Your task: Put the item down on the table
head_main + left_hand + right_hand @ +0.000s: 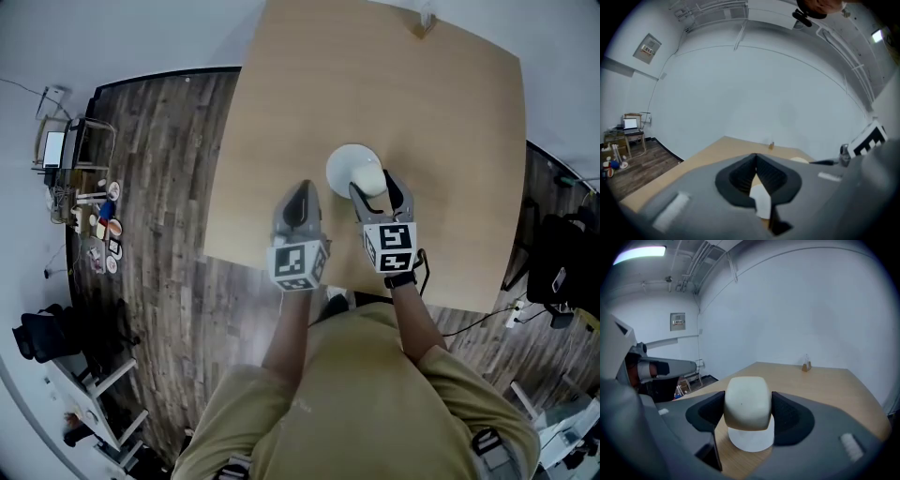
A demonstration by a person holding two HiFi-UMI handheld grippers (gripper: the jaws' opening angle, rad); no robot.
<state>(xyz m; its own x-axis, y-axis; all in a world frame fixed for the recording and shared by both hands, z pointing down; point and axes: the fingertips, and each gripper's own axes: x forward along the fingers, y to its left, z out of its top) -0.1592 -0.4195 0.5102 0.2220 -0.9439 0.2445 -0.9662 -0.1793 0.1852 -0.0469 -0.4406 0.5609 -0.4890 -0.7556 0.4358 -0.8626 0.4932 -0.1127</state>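
Note:
The item is a white rounded block (746, 401), and my right gripper (748, 409) is shut on its two sides. It hangs directly over a flat white round disc (751, 439) lying on the light wooden table (825, 385); whether the block touches the disc cannot be told. In the head view the block (372, 181) sits between the right gripper's (376, 190) jaws at the disc's (347, 167) near right edge. My left gripper (299, 199) hovers just left of the disc, over the table (450, 112). Its jaws (756, 161) meet at the tips, with nothing held.
A small brown object (424, 21) stands at the table's far edge. The table's near edge runs just under both grippers. Dark wood floor (169, 187) lies to the left, with a cluttered shelf (70, 150). Dark bags (562, 258) sit on the right.

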